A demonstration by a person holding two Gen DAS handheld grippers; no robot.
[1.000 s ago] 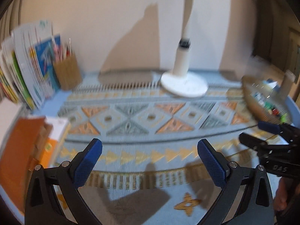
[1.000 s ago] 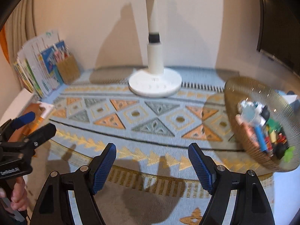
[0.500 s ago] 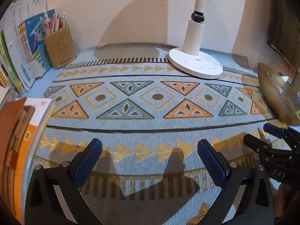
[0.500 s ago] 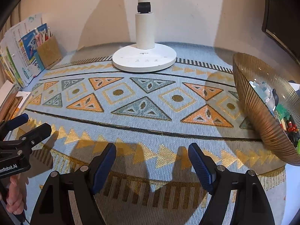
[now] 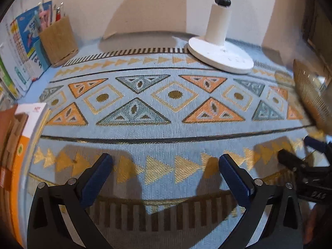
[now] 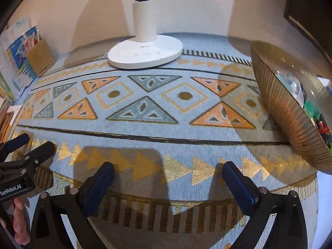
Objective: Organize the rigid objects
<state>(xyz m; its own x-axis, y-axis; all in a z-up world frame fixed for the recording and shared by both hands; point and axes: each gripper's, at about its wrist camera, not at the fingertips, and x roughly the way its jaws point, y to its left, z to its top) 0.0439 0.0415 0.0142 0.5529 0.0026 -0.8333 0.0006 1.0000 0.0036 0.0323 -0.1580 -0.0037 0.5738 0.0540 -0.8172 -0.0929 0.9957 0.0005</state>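
A ribbed gold bowl [image 6: 290, 112] stands at the right of the table, with several small coloured toys [image 6: 311, 108] inside. The left wrist view catches only the bowl's edge [image 5: 311, 95]. My right gripper [image 6: 168, 168] hangs over the patterned blue cloth [image 6: 166, 128], left of the bowl. Its jaws are opening and nothing is between them. My left gripper [image 5: 166, 161] is open and empty over the cloth's near border. Each gripper shows at the edge of the other's view: the right gripper [image 5: 302, 150] and the left gripper [image 6: 33, 144], the latter with a hand on it.
A white lamp base [image 5: 222, 58] stands at the back centre. A woven pen holder [image 5: 58, 41] and upright books [image 5: 22, 49] fill the back left corner. An orange and white box [image 5: 27, 128] lies at the left edge. A dark frame [image 6: 307, 16] hangs on the right wall.
Both grippers have sunk and tipped down toward the cloth, so the wall takes up less of each view. The right gripper's jaws now stand wider apart.
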